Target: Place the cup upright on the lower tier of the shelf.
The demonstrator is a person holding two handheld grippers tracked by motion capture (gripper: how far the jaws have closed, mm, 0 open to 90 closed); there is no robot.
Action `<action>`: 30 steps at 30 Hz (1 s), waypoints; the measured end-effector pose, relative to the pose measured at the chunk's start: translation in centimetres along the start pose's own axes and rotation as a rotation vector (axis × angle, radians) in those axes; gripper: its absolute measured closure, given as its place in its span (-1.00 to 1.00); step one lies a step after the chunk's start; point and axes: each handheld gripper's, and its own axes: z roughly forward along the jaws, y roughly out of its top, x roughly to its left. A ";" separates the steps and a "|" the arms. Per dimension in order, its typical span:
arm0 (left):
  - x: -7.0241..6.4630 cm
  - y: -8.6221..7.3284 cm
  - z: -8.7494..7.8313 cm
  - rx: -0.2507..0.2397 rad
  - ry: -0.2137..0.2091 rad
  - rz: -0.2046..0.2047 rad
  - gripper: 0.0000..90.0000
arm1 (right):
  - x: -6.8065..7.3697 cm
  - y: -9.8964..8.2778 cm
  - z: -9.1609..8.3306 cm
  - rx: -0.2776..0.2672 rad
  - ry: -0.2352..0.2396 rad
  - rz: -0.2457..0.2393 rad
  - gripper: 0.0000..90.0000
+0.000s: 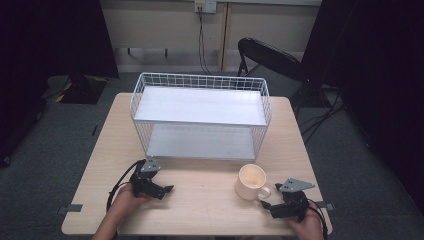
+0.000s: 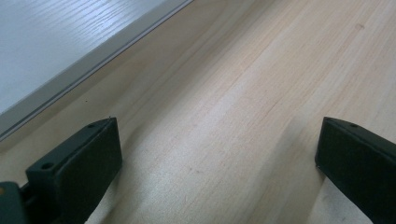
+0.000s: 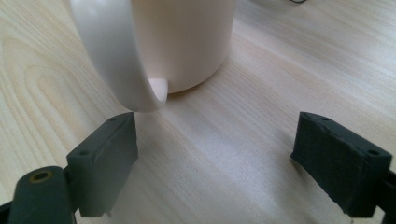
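So far nothing is lifted: the cream ceramic mug (image 1: 251, 181) stands on the pale wooden table (image 1: 200, 210) at lower right of the high view, before the white two-tier wire rack (image 1: 200, 117). Your right gripper (image 1: 268, 204) is spread wide just behind the mug's handle (image 3: 116, 56), gripping nothing. Your left gripper (image 1: 169, 189) rests released at lower left. Grasping and any move remain.

Wire rack (image 1: 200, 117) stands on the far half of the desk (image 1: 200, 205), two shelves stacked. Mug (image 1: 251, 182) sits near-right, before the rack, handle toward the right gripper (image 1: 270, 205) just beside it. Left gripper (image 1: 167, 189) lies near-left, well apart from the mug.
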 end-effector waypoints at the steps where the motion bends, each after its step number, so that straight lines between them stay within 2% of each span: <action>1: 0.0 0.0 0.0 0.000 0.000 0.000 -1.00 | 0.0 0.0 0.0 0.000 0.000 0.000 -0.71; 19: 0.0 0.0 0.0 -0.002 0.000 0.002 -1.00 | 0.5 -0.1 -0.3 0.001 -0.014 0.025 -0.66; 21: 0.0 0.0 0.0 -0.005 0.002 0.001 -1.00 | 0.5 0.2 -0.6 0.008 0.013 0.028 -0.62; 23: 0.0 0.0 0.0 -0.005 0.002 0.000 -1.00 | 0.6 0.3 -0.7 -0.001 0.013 0.030 -0.62; 26: 0.0 0.0 0.0 -0.003 0.001 0.001 -1.00 | 1.2 0.7 -1.2 -0.020 0.020 -0.003 -0.61; 30: 0.0 0.0 0.0 -0.005 0.002 0.000 -1.00 | 1.5 1.0 -1.4 -0.026 0.034 0.007 -0.62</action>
